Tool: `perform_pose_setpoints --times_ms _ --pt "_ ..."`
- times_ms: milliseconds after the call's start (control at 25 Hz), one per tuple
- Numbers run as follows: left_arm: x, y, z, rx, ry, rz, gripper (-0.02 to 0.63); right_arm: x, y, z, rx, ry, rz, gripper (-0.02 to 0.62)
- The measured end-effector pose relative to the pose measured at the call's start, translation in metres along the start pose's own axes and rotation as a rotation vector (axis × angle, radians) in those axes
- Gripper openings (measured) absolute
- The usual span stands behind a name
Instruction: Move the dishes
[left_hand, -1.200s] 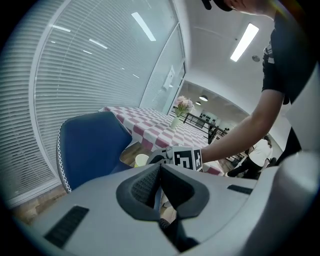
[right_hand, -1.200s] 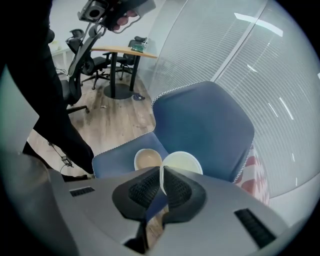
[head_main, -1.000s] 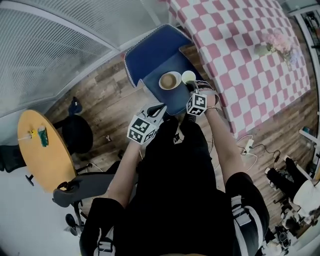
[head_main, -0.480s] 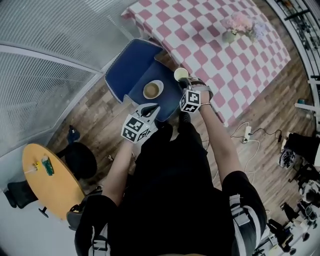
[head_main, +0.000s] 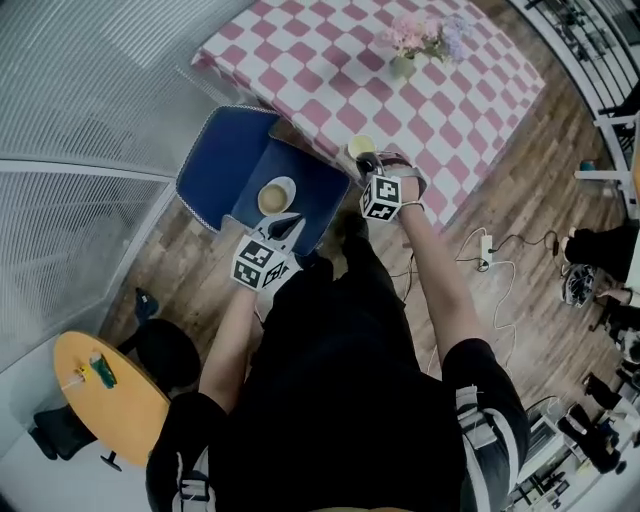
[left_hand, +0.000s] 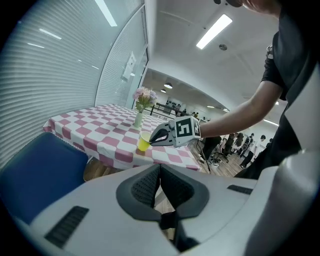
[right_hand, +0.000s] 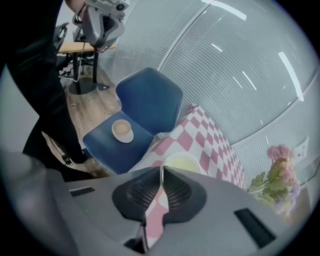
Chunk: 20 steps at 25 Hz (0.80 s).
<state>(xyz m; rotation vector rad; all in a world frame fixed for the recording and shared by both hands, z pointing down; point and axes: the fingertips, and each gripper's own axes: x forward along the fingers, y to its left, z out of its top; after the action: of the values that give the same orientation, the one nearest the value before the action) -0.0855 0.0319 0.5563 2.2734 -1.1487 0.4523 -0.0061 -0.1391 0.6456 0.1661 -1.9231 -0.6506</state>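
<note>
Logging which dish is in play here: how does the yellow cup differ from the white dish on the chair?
The yellow cup is pinched at its rim by the right tool, at the edge of the checkered table. The white dish sits free on the blue chair seat. The yellow cup is plain yellow-green, while the white dish shows brown inside. Both are round and upright.

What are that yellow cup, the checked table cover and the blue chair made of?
The yellow cup is probably thin plastic, matte: even pale colour, thin rim. The table cover looks like cloth: its edge hangs down in soft folds. The blue chair seems padded fabric or vinyl, matte, with pale edge trim; which one, I cannot tell.
</note>
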Motion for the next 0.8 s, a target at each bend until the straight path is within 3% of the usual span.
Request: perform_pose_setpoints --times_ms 800 --pt "0.122 -0.045 0.075 0.033 0.004 -0.034 0.023 -0.029 -0.073 -0.207 0.124 0.164 -0.006 0.034"
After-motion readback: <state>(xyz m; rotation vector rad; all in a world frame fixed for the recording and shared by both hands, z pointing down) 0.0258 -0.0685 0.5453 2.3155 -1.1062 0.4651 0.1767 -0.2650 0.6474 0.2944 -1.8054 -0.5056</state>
